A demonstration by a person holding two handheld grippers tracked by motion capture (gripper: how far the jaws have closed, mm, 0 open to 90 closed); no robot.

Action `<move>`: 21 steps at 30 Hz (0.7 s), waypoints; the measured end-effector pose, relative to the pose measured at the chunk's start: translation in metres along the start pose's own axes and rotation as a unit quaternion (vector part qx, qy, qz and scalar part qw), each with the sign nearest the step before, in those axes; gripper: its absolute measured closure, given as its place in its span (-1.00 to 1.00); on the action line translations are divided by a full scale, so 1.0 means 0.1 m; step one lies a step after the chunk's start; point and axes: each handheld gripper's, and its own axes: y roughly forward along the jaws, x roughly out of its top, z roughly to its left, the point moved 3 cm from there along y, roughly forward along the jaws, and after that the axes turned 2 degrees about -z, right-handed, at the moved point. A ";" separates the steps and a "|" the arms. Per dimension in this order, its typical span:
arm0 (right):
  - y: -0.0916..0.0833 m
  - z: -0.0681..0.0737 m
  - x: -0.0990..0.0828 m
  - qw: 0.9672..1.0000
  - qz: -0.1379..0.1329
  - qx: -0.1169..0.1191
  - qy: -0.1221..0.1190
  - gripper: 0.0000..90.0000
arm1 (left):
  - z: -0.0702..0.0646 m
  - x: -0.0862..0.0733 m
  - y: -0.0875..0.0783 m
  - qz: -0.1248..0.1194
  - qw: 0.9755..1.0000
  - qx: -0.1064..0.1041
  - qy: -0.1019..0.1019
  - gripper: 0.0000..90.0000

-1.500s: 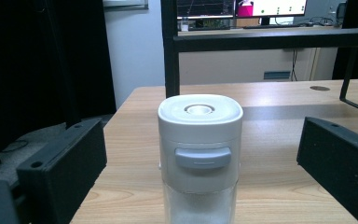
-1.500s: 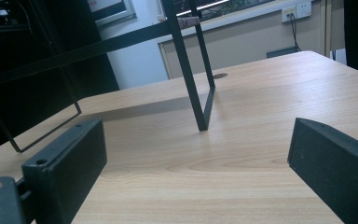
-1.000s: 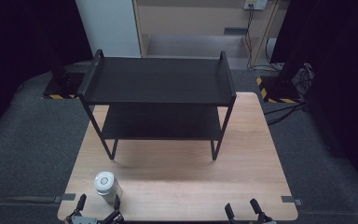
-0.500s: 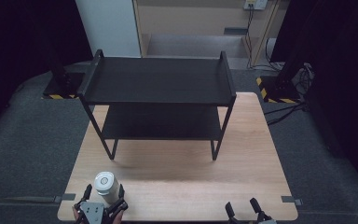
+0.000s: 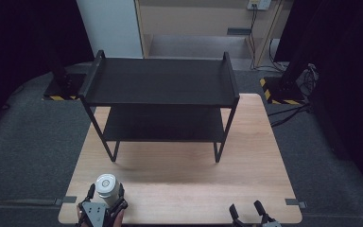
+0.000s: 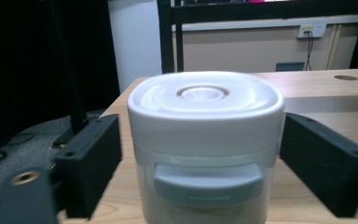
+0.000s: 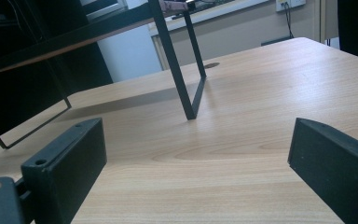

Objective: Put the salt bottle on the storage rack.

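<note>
At the lower left of the high view, the left gripper straddled the squat white plastic canister with a round-knobbed lid, its jaws spread wide on either side with a gap at each flank, apparently lined up for a grasp. At the bottom right, the right gripper waited wide and empty over the pale wooden table. Farther up the frame stood the black two-tier metal shelf, bare on both levels, probably where the canister belonged.

The high view is looking forward and down over the table, taking in the whole rack. The left gripper view is sitting low at the table's near left corner, facing forward, very close to the canister. The right gripper view is looking low across the tabletop toward the rack's leg. All three are sharing table and rack.
</note>
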 end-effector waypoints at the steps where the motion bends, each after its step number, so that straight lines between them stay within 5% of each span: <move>1: 0.00 0.00 0.00 1.000 0.000 0.000 0.000 -0.91 | 0.00 0.00 0.00 0.000 1.000 0.000 0.000 -0.62; 8: 0.01 0.01 0.01 1.000 0.001 0.002 -0.003 -0.91 | 0.06 0.03 0.01 0.012 1.000 -0.012 -0.007 -0.34; 17: 0.00 0.03 0.03 1.000 -0.001 0.003 -0.006 -0.91 | 0.15 0.19 0.01 0.038 0.999 -0.036 -0.016 -0.33; 21: 0.00 0.05 0.05 1.000 -0.005 0.003 -0.008 -0.91 | 0.15 0.32 -0.04 0.026 0.998 -0.047 -0.016 -0.32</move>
